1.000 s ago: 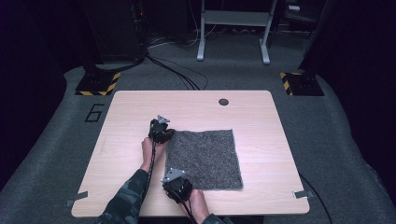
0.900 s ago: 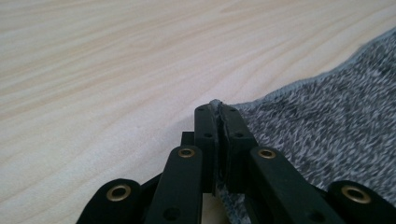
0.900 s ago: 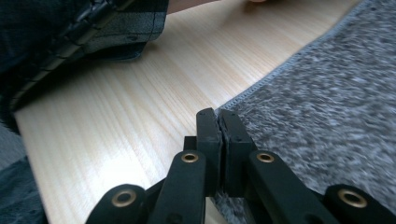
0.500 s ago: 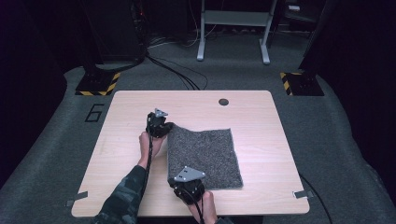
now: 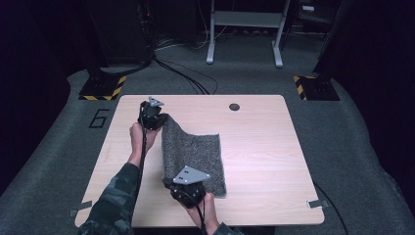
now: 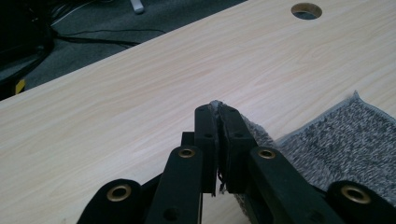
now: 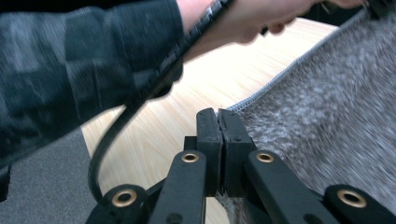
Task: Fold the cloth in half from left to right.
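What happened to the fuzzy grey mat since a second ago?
Both grippers have lifted the grey mat's left edge off the table. The left gripper pinches the far corner and the right gripper pinches the near corner, so that side now stands up and curls rightward. Both were already shut on the corners. The mat's right part still lies flat, and the table's round hole is unchanged.
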### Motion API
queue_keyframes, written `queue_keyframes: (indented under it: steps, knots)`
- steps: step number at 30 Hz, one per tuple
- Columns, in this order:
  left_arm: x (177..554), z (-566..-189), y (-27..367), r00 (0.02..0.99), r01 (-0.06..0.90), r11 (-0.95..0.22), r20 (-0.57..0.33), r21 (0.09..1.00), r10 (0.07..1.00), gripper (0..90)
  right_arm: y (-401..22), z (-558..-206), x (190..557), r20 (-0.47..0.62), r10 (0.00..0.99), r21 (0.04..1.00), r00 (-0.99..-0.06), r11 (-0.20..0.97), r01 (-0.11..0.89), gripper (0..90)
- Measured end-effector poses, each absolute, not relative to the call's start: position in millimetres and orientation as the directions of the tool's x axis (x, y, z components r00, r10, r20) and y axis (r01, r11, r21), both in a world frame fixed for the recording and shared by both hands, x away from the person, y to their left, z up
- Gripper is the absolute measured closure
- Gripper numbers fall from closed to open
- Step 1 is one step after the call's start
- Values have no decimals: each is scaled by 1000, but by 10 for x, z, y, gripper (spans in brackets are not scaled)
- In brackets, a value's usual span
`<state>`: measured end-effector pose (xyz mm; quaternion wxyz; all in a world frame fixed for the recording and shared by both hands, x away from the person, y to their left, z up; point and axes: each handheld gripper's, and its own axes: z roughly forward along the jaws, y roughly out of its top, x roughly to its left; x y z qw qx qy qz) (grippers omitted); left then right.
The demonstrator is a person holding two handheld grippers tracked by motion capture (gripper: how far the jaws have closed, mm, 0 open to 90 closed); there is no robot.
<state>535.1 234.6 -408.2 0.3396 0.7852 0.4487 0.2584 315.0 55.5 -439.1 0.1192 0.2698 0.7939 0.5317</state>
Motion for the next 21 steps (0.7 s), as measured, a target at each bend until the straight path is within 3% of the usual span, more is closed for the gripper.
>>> queue_keyframes:
  steps: [11,21]
  knots:
    - [5435,-4350,1692,530,524,-393,73,756,845,864,33,-4655,3138,99,637,864,-764,326,384,886]
    - [5545,-4616,1373,547,549,-396,43,736,836,864,-246,-4862,3193,101,687,813,-720,360,458,882]
